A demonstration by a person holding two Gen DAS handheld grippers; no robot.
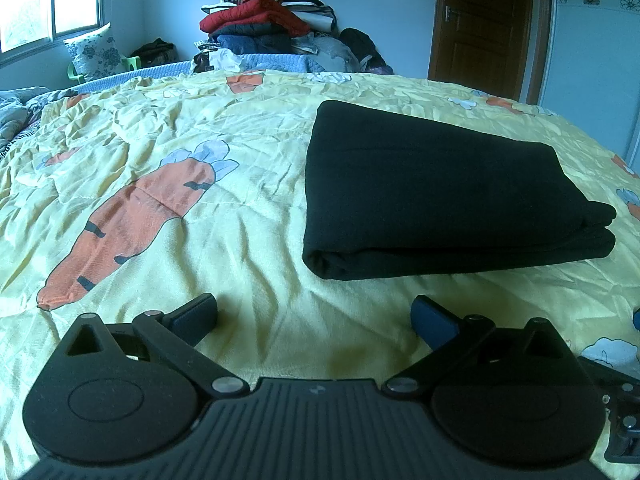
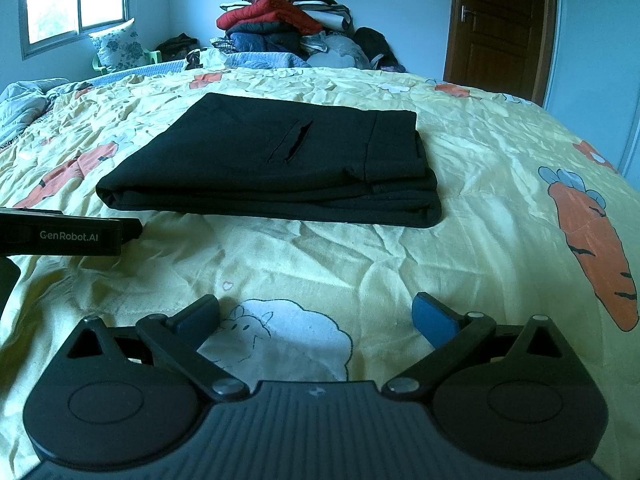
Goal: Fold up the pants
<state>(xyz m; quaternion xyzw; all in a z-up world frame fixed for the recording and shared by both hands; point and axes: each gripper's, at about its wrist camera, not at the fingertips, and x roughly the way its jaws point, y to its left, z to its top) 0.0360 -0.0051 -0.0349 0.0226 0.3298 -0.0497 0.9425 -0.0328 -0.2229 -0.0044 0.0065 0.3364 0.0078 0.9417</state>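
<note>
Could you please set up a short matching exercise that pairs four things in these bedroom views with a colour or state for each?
Things:
1. pants
2. left gripper
3. door
4. carrot print

Descriptions:
A. orange
B. brown, closed
C. black, folded flat on the quilt
D. open, holding nothing

Pairs: 1-C, 2-D, 3-B, 4-A

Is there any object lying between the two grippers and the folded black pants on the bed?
Nothing visible. Only bare yellow bedspread lies between the open right gripper and the black pants, and likewise between the open left gripper and the pants.
</note>
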